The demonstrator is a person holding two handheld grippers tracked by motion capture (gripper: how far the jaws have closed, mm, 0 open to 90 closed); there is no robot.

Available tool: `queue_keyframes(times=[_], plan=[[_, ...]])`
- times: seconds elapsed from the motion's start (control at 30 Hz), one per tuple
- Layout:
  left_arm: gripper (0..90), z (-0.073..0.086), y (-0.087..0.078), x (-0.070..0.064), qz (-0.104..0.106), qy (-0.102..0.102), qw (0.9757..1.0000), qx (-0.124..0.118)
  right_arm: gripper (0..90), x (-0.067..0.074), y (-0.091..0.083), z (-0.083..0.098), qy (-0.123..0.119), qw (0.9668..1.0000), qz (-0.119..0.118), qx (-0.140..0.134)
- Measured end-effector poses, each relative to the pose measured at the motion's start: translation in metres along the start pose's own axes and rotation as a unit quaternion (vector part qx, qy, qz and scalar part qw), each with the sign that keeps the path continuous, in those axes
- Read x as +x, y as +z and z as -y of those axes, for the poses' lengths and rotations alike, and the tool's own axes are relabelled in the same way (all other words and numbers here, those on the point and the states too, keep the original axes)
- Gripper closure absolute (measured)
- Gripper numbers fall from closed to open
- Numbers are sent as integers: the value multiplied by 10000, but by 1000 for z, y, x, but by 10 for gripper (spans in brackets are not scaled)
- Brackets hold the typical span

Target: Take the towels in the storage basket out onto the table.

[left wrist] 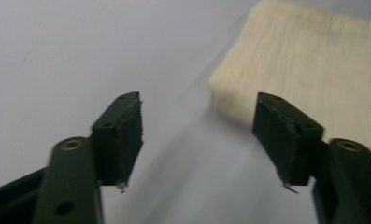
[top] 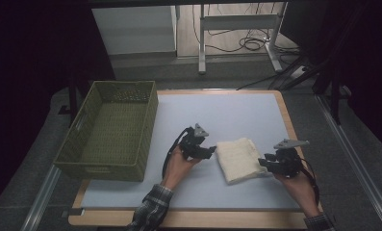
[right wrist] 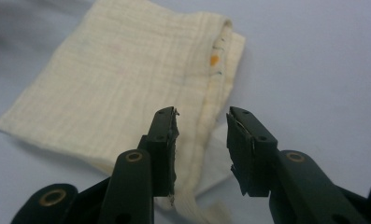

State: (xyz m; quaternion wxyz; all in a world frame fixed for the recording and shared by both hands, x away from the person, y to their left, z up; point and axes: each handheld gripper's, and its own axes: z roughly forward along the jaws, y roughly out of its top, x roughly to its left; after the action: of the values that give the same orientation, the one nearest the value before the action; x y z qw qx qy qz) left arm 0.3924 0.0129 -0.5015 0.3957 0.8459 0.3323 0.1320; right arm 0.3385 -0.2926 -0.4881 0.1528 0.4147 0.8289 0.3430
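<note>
**Folded cloth sitting between two grippers, basket waiting at the far left**

Cloth (top: 238, 159), cream and folded into a thick rectangle, is lying on the pale blue mat (top: 236, 115) toward the near right of the table. Nearest the person, the right gripper (top: 266, 163) is sitting at the cloth's near-right edge; in the right gripper view its jaws are standing a narrow way apart with the layered edge of the cloth (right wrist: 127, 74) running up between them, and the pads are not visibly pressing on it. The left gripper (top: 210, 150) is hovering just beside the cloth's left edge. In the left gripper view its jaws are standing moderately wide with nothing between them, bare mat below and the cloth (left wrist: 309, 65) lying ahead to one side.

Farther off, at the table's left, the green woven basket (top: 112, 132) is standing well apart from the cloth.

Judging from this, the risk is lying in the grip. The right jaws are lining up on a stacked edge, so closing could be catching only the top layers, and lifting would then be letting the fold fall open. The left gripper is sitting off the cloth, so closing there could be pinching nothing, leaving one side sagging and dragging across the mat on the way toward the basket.
</note>
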Motion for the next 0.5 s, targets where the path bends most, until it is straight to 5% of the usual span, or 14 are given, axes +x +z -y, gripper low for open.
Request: queue_keyframes(times=[0.2, 0.43, 0.5], plan=[[371, -11, 23, 0, 116, -247, 9996, -8, 663, 3, 15, -20, -119, 9999, 64, -86], [192, 2, 14, -2, -265, -116, 9996, 59, 631, -8, 55, -51, 55, 10000, -6, -25], [165, 6, 8, 1, -324, -149, 9994, 15, 756, -9, 68, -52, 80, 9997, 25, 214]])
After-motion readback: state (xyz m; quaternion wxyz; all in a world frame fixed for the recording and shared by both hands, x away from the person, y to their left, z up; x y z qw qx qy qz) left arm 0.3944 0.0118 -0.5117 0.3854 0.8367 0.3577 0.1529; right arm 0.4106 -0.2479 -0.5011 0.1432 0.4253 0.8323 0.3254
